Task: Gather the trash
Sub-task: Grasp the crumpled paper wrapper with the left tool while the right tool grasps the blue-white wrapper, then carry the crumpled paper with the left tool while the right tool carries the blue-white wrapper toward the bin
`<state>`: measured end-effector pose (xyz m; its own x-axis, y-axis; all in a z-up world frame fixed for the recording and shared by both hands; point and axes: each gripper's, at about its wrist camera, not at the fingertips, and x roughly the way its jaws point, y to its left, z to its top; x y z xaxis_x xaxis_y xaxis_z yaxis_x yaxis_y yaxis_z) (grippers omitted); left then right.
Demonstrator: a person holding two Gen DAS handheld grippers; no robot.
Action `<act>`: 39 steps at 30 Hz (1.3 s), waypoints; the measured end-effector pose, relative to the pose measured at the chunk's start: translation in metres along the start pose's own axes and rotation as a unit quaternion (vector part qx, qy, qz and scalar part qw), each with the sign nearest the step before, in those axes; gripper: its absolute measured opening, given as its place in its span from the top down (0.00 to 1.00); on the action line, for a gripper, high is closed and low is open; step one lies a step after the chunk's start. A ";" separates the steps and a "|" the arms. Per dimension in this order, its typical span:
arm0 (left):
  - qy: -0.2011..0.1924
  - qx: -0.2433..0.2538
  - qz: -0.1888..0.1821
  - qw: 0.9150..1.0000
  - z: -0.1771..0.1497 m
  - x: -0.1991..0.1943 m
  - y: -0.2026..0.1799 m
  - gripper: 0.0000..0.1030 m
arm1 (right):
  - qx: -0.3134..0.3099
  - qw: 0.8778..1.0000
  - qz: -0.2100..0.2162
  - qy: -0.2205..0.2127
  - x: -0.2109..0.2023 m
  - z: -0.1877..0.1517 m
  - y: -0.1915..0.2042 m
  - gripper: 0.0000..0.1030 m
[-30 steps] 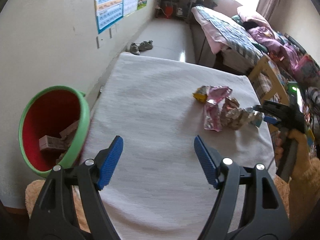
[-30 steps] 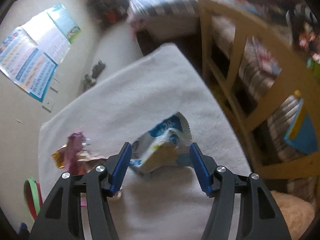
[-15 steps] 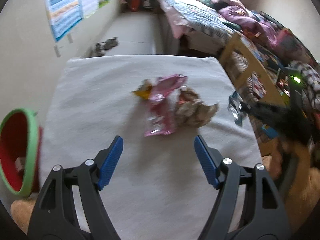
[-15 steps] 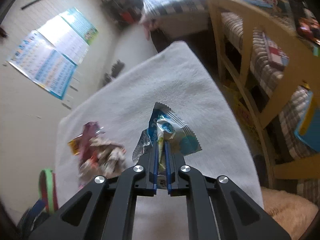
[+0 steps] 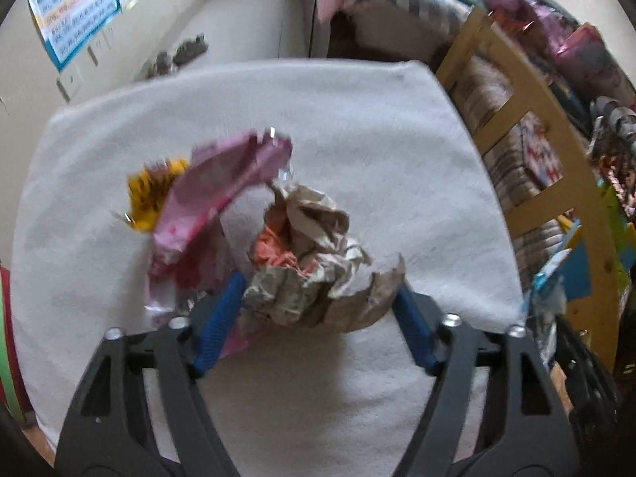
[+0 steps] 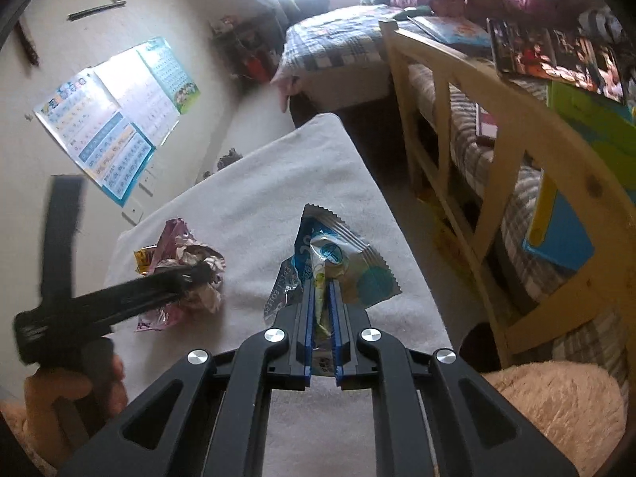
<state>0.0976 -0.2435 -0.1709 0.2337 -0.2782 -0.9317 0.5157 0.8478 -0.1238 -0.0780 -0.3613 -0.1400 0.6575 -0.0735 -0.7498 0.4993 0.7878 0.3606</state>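
- The left gripper (image 5: 318, 310) has its jaws closing around the crumpled brown wrapper (image 5: 318, 274), but the paper hides the pad tips, so can't tell if they're touching it yet.
- The pink wrapper (image 5: 214, 198) is smeared with motion blur, print unreadable.
- The green-rimmed red bin (image 5: 4, 342) is just a sliver at the left wrist view's left edge.
- The lower part of the blue snack packet (image 6: 338, 270) is hidden between the right gripper (image 6: 322, 302) pads.

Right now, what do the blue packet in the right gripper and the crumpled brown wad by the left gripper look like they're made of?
Blue packet: thin plastic film, likely foil-lined; glossy, with a zigzag-cut sealed edge and a silvery inside. Crumpled brown wad: probably paper or a matte wrapper; dull, holds sharp creases, though blur leaves it open.
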 end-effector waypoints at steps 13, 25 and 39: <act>-0.013 0.032 -0.010 0.999 -0.065 -0.054 0.029 0.59 | -0.011 1.000 -0.005 0.015 0.011 -0.002 0.002 0.91; -0.031 0.001 0.012 0.999 -0.099 -0.060 0.059 0.43 | -0.046 0.998 -0.018 0.024 0.015 -0.008 0.019 0.91; -0.049 -0.039 -0.020 0.998 -0.100 -0.076 0.079 0.58 | -0.086 0.996 -0.024 0.020 0.011 -0.015 0.046 0.91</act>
<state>0.0388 -0.1101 -0.1442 0.2960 -0.3523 -0.8878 0.4608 0.8669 -0.1903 -0.0560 -0.3168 -0.1395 0.6110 -0.0920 -0.7863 0.4231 0.8775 0.2261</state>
